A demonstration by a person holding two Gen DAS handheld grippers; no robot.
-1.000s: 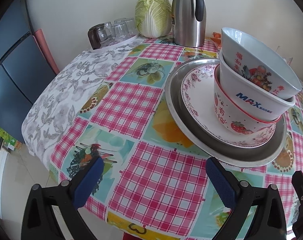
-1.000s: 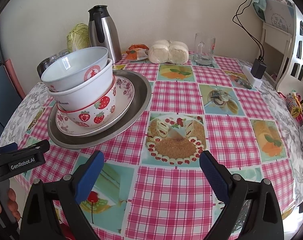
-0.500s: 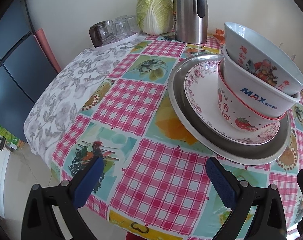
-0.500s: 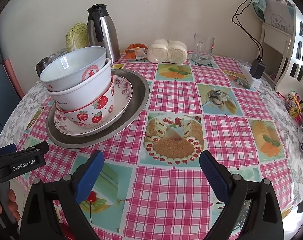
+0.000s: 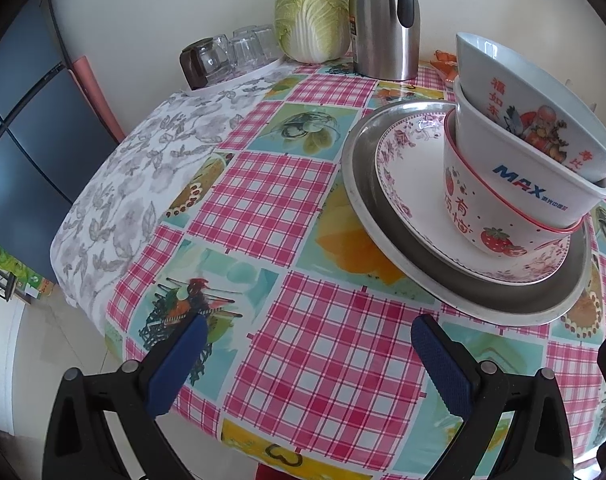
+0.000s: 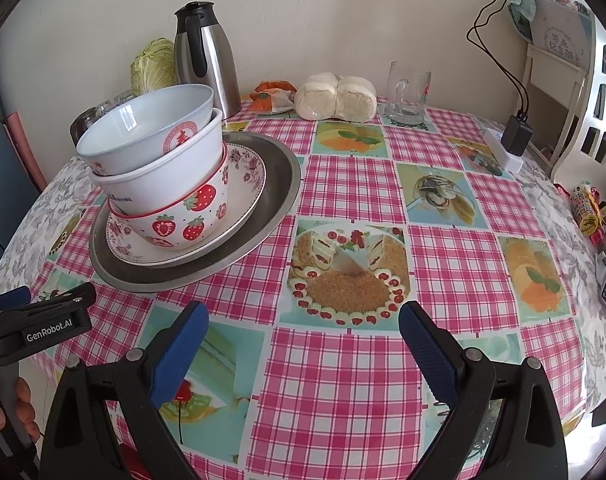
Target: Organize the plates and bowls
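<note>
On our checked tablecloth (image 6: 355,184), left half: steel tray (image 6: 279,184), floral plate (image 6: 251,184), three nested bowls (image 6: 163,184), all stacked clear of the edge. Left gripper (image 5: 305,344) and right gripper (image 6: 301,328) both spread wide, empty, over bare cloth.

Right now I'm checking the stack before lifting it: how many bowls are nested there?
3, nested on the floral plate: the strawberry bowl at the bottom, the white MAX bowl inside it, and the pale blue bowl tilted on top. A smaller one hidden inside cannot be ruled out.
</note>
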